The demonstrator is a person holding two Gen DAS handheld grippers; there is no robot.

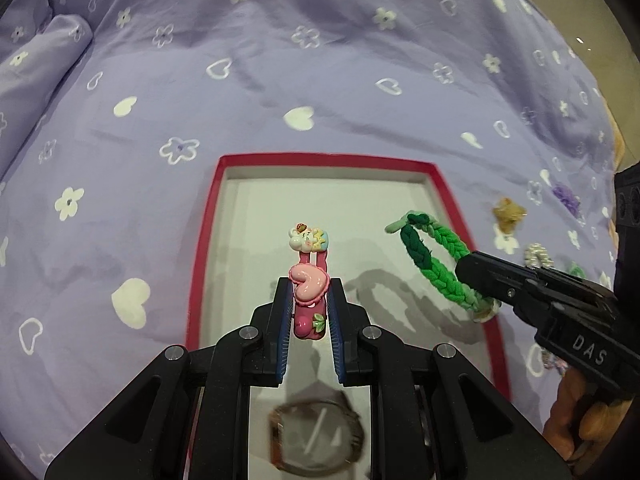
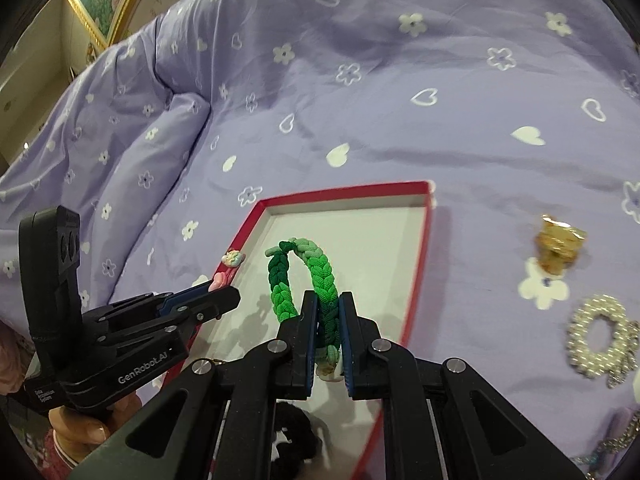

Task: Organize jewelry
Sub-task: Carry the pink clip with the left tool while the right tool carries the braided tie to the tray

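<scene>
A red-rimmed shallow box [image 1: 204, 240] with a white floor lies on the purple bedspread; it also shows in the right wrist view [image 2: 420, 256]. My left gripper [image 1: 309, 292] is shut on a pink hair clip [image 1: 308, 280] with a heart and a cartoon charm, held above the box. My right gripper [image 2: 327, 304] is shut on a green braided hair tie [image 2: 316, 276], held above the box's right part; this gripper also shows in the left wrist view [image 1: 464, 276]. A wristwatch [image 1: 316, 436] lies in the box under my left gripper.
On the bedspread right of the box lie a gold brooch [image 2: 560, 246], a pearl scrunchie [image 2: 600, 336] and a silvery chain piece [image 2: 616, 440]. A black item [image 2: 292, 428] lies in the box's near end. A bedspread fold [image 2: 168, 136] rises at the left.
</scene>
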